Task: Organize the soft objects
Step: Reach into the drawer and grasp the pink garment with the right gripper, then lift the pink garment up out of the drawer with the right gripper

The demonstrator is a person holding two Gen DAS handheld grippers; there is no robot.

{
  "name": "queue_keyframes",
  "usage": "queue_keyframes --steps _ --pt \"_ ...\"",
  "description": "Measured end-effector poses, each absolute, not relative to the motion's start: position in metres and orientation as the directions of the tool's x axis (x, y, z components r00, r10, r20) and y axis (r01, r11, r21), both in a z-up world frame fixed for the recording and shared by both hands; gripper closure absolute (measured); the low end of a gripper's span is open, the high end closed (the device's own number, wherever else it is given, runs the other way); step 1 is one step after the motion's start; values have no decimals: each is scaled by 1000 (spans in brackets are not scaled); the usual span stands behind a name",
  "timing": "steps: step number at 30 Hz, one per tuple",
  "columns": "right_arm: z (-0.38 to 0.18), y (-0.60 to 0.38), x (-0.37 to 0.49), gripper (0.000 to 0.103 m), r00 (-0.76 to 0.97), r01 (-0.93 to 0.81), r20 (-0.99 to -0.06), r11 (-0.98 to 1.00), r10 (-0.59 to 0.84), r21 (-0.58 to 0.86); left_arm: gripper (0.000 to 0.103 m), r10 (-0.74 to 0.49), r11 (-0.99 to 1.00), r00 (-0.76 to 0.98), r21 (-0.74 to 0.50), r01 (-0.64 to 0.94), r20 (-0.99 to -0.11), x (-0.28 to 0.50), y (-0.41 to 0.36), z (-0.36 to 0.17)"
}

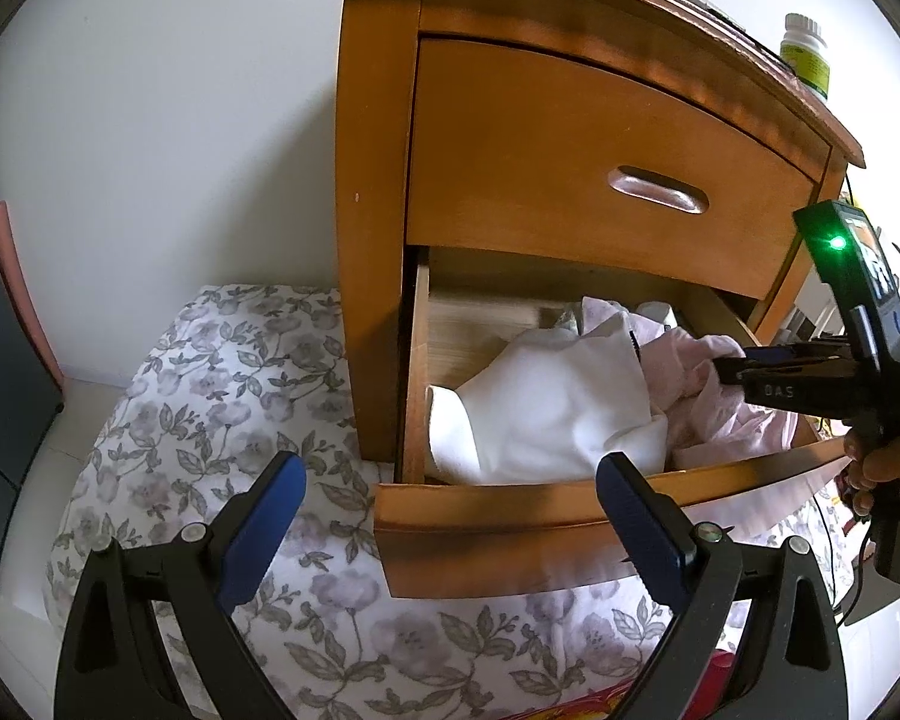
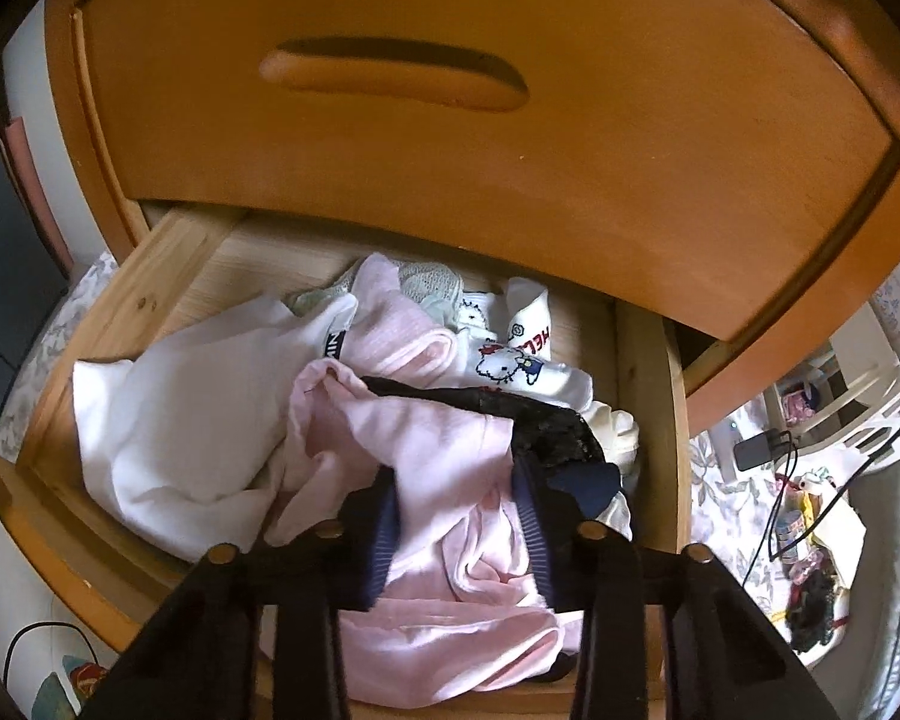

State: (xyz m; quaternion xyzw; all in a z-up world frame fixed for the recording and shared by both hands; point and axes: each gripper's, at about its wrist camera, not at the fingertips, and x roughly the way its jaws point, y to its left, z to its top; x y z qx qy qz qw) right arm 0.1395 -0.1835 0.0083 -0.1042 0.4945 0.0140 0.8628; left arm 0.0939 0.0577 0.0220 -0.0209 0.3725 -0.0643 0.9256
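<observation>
The lower drawer (image 1: 510,516) of a wooden nightstand (image 1: 378,180) stands pulled open and holds soft clothes. A white garment (image 1: 546,396) lies on the left, a pale pink garment (image 2: 438,444) on the right. My right gripper (image 2: 456,498) reaches down into the drawer with its blue pads around a fold of the pink garment; it also shows in the left wrist view (image 1: 732,366). Hello Kitty socks (image 2: 510,354) and a black lace piece (image 2: 546,432) lie behind. My left gripper (image 1: 450,480) is open and empty in front of the drawer.
The upper drawer (image 1: 600,168) is shut. A green-labelled bottle (image 1: 804,54) stands on the nightstand top. A floral bedcover (image 1: 210,396) lies below and left of the nightstand. A white basket (image 2: 870,396), cables and small items lie to the right.
</observation>
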Motion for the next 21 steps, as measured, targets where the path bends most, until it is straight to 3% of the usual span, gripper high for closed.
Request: queue_keyframes --steps 14,21 --pt "33 -215 115 93 596 -51 -795 983 -113 -178 5 -144 989 703 -83 120 -697 93 54 20" --pt "43 -218 110 93 624 -46 -775 985 -101 -166 5 -143 989 699 -76 126 -701 92 52 22"
